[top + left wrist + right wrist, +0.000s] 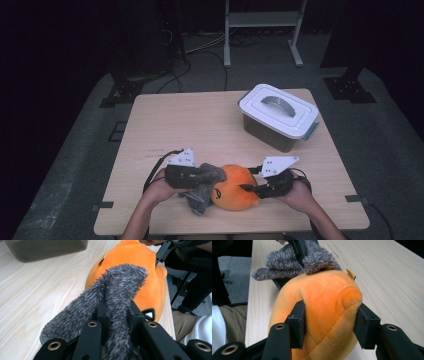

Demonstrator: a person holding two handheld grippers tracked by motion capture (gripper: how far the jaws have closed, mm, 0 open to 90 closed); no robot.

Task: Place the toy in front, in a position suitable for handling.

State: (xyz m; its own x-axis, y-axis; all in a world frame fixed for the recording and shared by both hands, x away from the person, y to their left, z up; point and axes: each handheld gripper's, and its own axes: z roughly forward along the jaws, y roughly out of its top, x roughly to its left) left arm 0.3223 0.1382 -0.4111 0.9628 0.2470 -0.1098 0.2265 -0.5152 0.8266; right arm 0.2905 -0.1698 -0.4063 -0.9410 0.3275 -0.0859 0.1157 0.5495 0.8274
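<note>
An orange plush toy [235,187] lies near the table's front edge. A grey fuzzy cloth [202,187] drapes over its left side. My left gripper [202,176] is shut on a fold of the grey fuzzy cloth [120,285], with the orange plush toy [147,277] right behind it. My right gripper [246,189] is shut on the toy's right end. In the right gripper view my right gripper [331,312] squeezes the orange plush toy [324,300] between both jaws, and the grey fuzzy cloth [287,262] sits on the toy's far end.
A grey box with a white handled lid [277,116] stands at the back right of the wooden table [190,125]. The person's lap shows past the table's front edge. Stands and cables lie on the floor beyond the table.
</note>
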